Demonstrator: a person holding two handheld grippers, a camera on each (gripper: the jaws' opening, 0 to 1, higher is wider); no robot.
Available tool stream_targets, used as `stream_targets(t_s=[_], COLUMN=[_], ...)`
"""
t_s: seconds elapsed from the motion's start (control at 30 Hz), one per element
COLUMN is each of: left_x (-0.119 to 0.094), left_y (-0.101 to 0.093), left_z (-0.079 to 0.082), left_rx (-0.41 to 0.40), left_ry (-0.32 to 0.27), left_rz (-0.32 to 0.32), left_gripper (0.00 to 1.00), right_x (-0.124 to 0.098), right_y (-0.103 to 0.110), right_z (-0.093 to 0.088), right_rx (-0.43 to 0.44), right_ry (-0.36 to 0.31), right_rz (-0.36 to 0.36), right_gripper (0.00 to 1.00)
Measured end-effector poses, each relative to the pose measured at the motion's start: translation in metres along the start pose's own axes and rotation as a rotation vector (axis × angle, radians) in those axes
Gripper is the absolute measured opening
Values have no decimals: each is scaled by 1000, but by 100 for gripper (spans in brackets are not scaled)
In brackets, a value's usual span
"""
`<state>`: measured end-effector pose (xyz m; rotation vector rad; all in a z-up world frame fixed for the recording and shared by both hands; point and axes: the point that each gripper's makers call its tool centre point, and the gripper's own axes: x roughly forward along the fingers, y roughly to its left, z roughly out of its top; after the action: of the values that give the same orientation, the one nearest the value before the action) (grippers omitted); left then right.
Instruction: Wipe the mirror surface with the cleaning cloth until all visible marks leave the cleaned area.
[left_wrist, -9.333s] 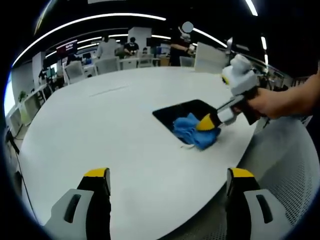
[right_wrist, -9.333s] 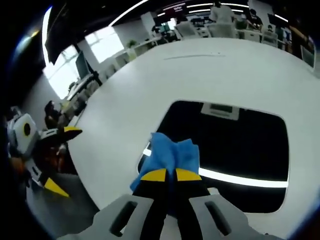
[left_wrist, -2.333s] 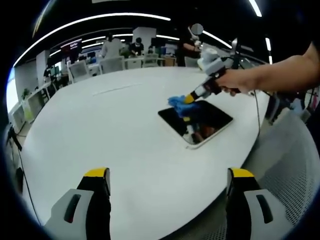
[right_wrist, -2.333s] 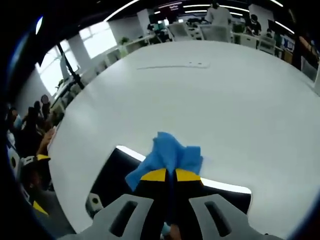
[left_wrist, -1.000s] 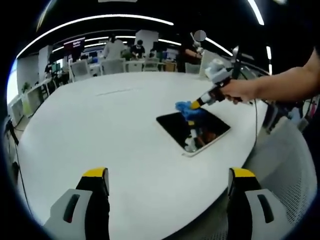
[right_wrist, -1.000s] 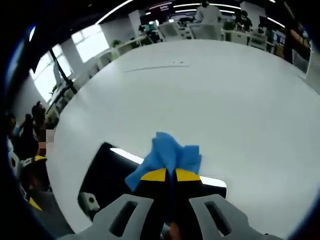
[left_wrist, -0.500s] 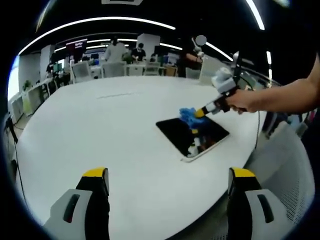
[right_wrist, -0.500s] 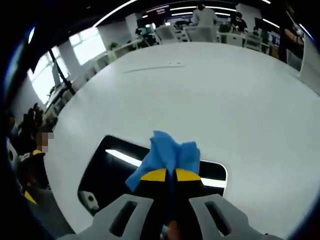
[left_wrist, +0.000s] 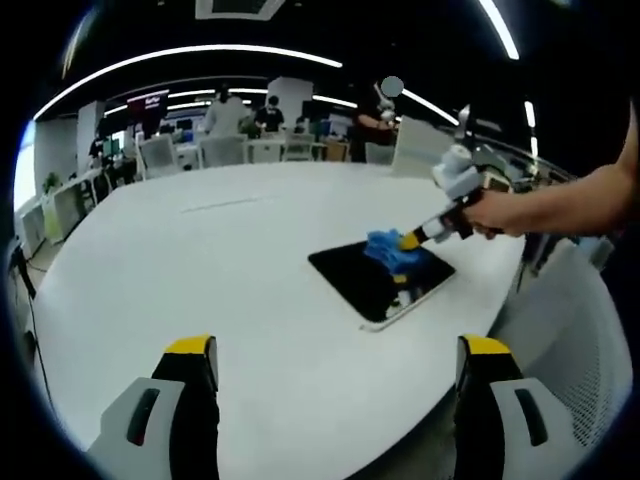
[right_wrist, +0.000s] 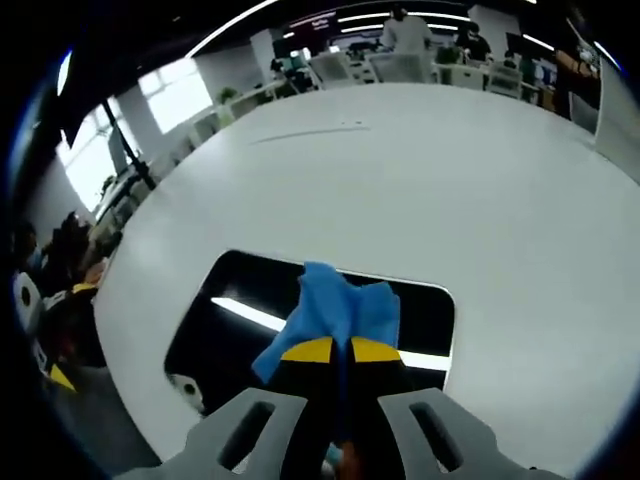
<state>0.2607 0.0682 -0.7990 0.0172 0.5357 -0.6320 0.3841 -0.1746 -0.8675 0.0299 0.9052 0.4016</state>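
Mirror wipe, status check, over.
Right gripper shut on blue cleaning cloth, pressed to mirror. Left gripper open, back over the white table. Nothing blocking the mirror.

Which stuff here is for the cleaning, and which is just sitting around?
For the job:
mirror
blue cloth, pinched in the right hand-held gripper

Just around:
white table
left hand-held gripper, open and holding nothing
chairs and people far behind
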Motion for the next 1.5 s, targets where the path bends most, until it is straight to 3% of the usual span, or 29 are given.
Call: stream_targets(t_s=[1.03, 1.5], left_x=[-1, -1], left_y=[0, 0], left_z=[-4, -6], left_rx=[7, 3], left_ry=[24, 39], left_rz=[2, 6], left_gripper=[99, 99], right_x=[-23, -36], right_y=[16, 26], right_z=[-32, -51], right_rx=[6, -13], right_ry=[-4, 29], right_rz=[16, 37], right_gripper=[0, 0])
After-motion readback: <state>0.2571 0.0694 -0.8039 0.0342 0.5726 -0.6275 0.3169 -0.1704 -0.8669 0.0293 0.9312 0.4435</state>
